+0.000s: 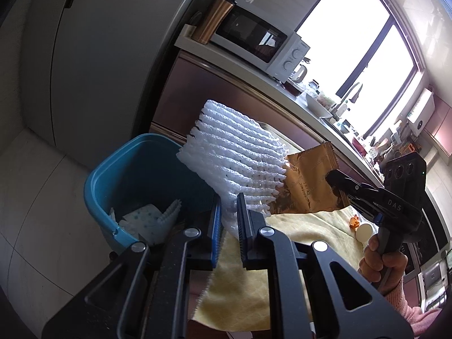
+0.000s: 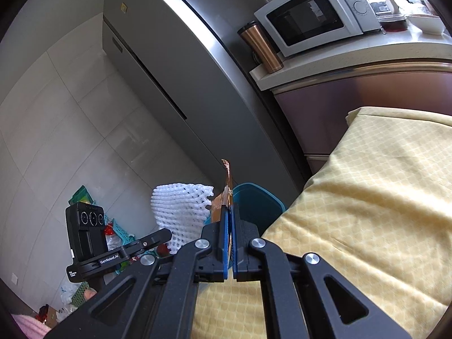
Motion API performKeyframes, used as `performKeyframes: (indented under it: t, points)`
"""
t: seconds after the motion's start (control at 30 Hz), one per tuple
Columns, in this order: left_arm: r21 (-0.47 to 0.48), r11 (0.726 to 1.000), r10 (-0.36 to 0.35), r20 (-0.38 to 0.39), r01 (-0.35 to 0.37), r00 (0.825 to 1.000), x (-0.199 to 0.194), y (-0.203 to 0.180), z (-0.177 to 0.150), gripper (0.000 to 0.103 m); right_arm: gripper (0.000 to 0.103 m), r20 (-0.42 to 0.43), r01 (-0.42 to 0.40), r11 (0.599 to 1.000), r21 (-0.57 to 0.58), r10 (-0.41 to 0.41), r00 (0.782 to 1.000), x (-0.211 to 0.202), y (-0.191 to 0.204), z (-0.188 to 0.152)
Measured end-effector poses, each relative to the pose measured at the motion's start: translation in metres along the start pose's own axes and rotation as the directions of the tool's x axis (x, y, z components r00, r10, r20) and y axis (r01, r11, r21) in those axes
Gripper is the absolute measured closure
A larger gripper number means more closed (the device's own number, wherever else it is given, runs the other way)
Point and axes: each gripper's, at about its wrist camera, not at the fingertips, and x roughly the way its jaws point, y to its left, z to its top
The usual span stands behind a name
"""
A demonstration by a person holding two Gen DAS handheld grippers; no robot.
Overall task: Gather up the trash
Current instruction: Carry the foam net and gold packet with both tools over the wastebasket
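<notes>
My left gripper (image 1: 229,200) is shut on a white foam fruit net (image 1: 234,158), which sticks up and out over the far rim of a blue trash bin (image 1: 113,169). Inside the bin lie white paper scraps (image 1: 147,221). To the right, my right gripper (image 1: 332,179) is shut on a gold foil wrapper (image 1: 308,180), held just beside the net. In the right wrist view the right gripper (image 2: 229,212) pinches the wrapper (image 2: 226,186) edge-on, with the foam net (image 2: 180,212) and the left gripper's body (image 2: 118,251) to its left and the bin (image 2: 254,197) behind.
A table under a yellow cloth (image 2: 367,197) lies at the right, with a small orange item (image 1: 353,221) and a white cap (image 1: 364,231) on it. A fridge (image 2: 175,70), a counter with a microwave (image 2: 310,14) and a copper tumbler (image 2: 262,48) stand behind. Baskets and bags (image 2: 113,231) sit on the floor.
</notes>
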Motion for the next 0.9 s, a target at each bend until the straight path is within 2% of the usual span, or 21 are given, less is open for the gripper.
performKeyframes:
  t: [0.33, 0.9]
  points:
    - [-0.046, 0.998, 0.041, -0.014, -0.042, 0.999, 0.01, 0.027, -0.001, 0.092, 0.102, -0.042, 0.019, 1.0, -0.002, -0.019, 0.999, 0.024, 0.004, 0.005]
    - [-0.085, 0.991, 0.1, -0.057, -0.104, 0.993, 0.033, 0.05, -0.008, 0.091, 0.102, -0.124, 0.068, 0.997, -0.022, -0.07, 0.99, 0.073, 0.015, 0.007]
